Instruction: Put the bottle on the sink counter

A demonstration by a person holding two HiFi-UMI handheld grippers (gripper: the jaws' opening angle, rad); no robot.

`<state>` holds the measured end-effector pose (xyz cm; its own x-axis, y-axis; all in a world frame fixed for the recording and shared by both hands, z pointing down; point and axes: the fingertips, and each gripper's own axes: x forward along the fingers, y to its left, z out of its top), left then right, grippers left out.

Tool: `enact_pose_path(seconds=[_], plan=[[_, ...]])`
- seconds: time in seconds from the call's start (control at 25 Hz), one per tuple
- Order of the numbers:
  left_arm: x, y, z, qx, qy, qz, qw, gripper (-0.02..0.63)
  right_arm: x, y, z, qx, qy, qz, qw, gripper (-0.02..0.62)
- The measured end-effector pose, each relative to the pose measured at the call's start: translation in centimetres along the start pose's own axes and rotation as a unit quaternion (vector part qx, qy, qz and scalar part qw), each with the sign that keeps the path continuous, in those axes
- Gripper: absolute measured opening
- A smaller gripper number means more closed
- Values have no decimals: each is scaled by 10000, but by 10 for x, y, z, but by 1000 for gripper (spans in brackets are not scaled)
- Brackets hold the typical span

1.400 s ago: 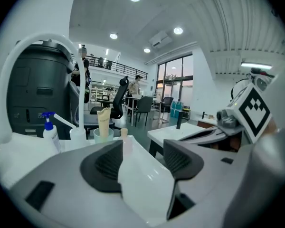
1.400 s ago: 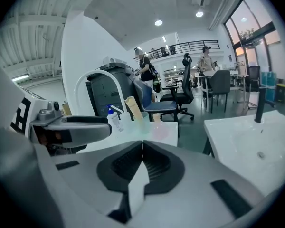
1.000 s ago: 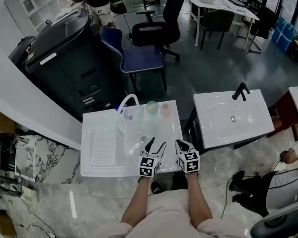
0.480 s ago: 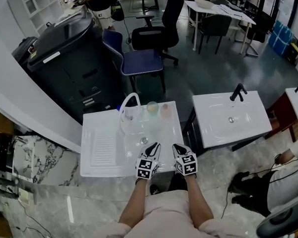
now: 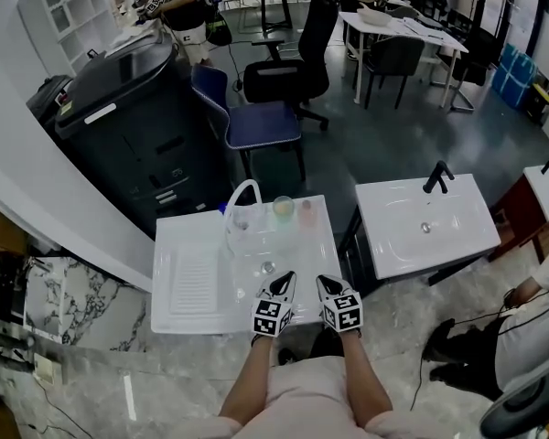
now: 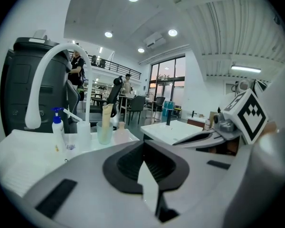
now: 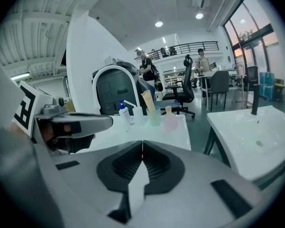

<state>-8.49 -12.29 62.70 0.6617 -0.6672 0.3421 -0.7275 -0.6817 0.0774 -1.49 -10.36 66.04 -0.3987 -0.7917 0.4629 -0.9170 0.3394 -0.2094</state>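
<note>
The white sink counter [image 5: 188, 286] carries a white arched faucet [image 5: 242, 195]. Along its back edge stand a blue-capped spray bottle [image 6: 57, 127], a clear cup [image 6: 83, 131], a green cup [image 5: 283, 207] holding a tube, and a small pink bottle [image 5: 306, 210]. The pink bottle [image 7: 169, 119] and the spray bottle [image 7: 124, 114] also show in the right gripper view. My left gripper [image 5: 285, 280] and right gripper [image 5: 323, 282] hover side by side over the counter's front edge, far short of the bottles. Both are shut with nothing between the jaws.
A second white basin [image 5: 425, 222] with a black faucet [image 5: 439, 174] stands to the right, across a narrow gap. Behind the counter are a large dark bin [image 5: 128, 126], a blue chair [image 5: 256, 122] and a black office chair [image 5: 293, 58]. A person's arm [image 5: 540, 282] shows at the far right.
The left gripper's jaws, wide apart a second ago, have come together on nothing. Both grippers have drawn back slightly toward the counter's front edge.
</note>
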Motion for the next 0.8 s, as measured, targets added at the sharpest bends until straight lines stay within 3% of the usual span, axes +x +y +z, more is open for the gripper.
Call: enact_pose_path(seconds=[0.64,0.8], plan=[[-9,6,-8,-79,28,95,9999,6,-6,3,-3,-20,-94,-105,9999,6],[-11,4,-10,52,77,107,9999,6,-8,5,-4,-34,-125,-140,9998,6]])
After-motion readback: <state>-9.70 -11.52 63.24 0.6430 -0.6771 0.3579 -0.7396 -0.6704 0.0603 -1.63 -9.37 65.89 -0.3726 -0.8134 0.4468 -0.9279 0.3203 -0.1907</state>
